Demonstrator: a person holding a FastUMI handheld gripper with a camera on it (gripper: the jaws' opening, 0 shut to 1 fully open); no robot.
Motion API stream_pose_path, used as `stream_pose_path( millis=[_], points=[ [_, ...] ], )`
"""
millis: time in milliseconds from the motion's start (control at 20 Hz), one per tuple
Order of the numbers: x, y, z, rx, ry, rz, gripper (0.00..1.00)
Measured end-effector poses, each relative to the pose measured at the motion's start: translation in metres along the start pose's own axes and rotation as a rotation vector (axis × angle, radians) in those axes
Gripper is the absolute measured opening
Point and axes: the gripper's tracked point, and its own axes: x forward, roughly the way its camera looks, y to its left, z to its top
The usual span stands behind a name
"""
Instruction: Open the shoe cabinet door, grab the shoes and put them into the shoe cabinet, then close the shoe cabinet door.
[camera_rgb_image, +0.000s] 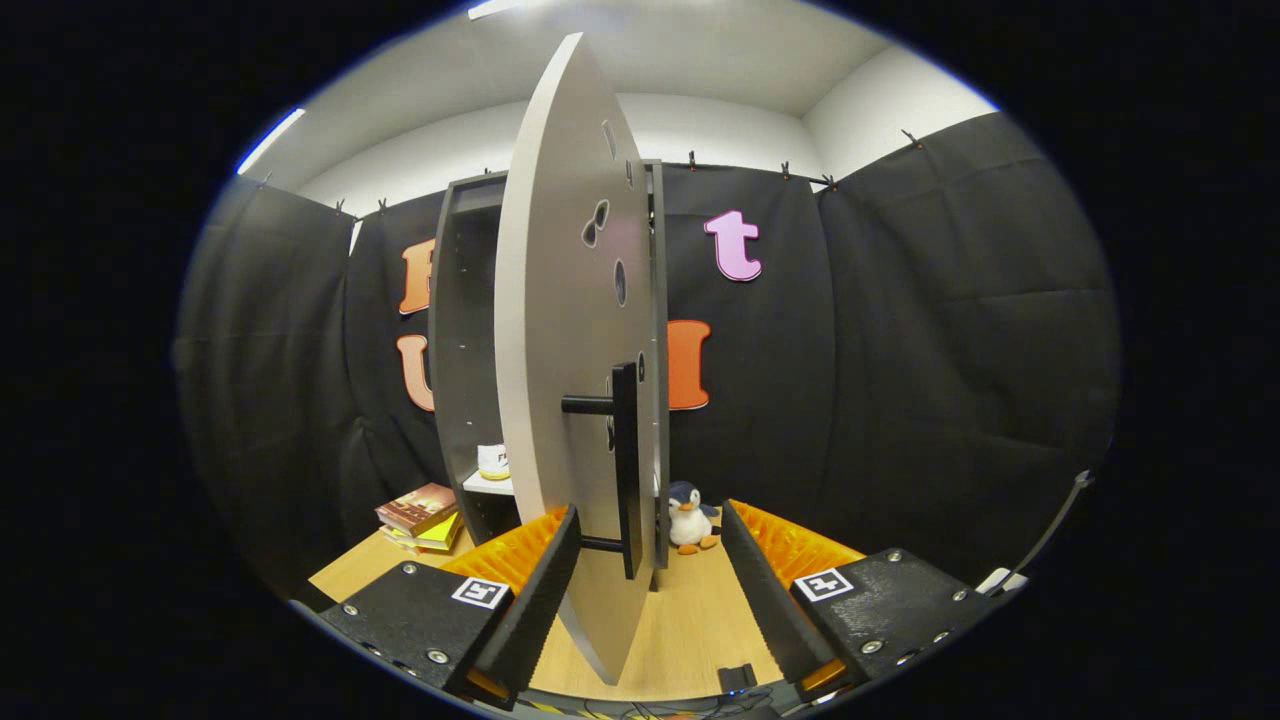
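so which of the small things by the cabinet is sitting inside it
The white shoe, on the shelf behind the open grey door between the open fingers. The stacked books and toy penguin sit outside on the wooden floor.

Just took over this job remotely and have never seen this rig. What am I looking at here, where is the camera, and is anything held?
There is no robot arm: a person carries a two-finger gripper, and the fisheye camera rides on it, looking forward along the fingers. The fingers are open and nothing is held. The edge of the open door stands between them, with its handle just ahead. Beyond is the cabinet, with a shoe on a shelf. On the wooden floor lie stacked books beside the cabinet, and a toy penguin sits on its other side.
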Motion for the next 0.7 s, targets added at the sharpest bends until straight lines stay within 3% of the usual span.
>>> stream_pose_path(
  millis=[700],
  points=[
    [0.044, 0.095, 0.003, 0.0, 0.003, 0.12, 0.89]
  ],
)
